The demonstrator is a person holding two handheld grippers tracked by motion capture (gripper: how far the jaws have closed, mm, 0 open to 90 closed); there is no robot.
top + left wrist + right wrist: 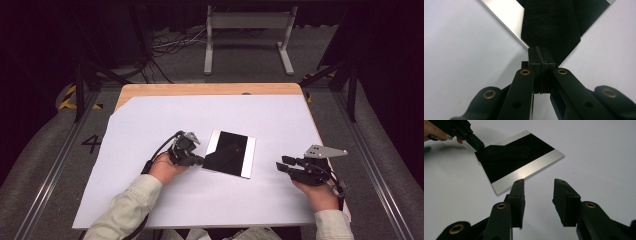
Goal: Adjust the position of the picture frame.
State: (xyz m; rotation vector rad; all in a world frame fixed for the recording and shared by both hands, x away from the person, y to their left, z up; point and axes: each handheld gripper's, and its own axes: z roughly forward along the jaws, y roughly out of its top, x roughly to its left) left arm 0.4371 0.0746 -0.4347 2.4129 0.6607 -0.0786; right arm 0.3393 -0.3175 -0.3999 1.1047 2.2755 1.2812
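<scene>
High view: left gripper (199, 160) clamped on near-left corner of black strip (225, 151), strip lying across plate (230, 153) mid-table; right gripper (281, 166) hovering well apart, w/ nothing held.

Left gripper view: jaws pressed together on strip corner (550, 22).

Right gripper view: right gripper (538, 197) wide open, empty.

Risk: thin corner hold, so could slip out, or drag plate (529, 168) w/ it if pulled.

A flat black-and-silver rectangular plate (239, 158) lies at the middle of the white sheet-covered table (150, 120), a black strip (504, 152) resting on it; the left gripper (199, 160) touches the plate's left corner, the right gripper (281, 165) sits well apart to its right
</scene>
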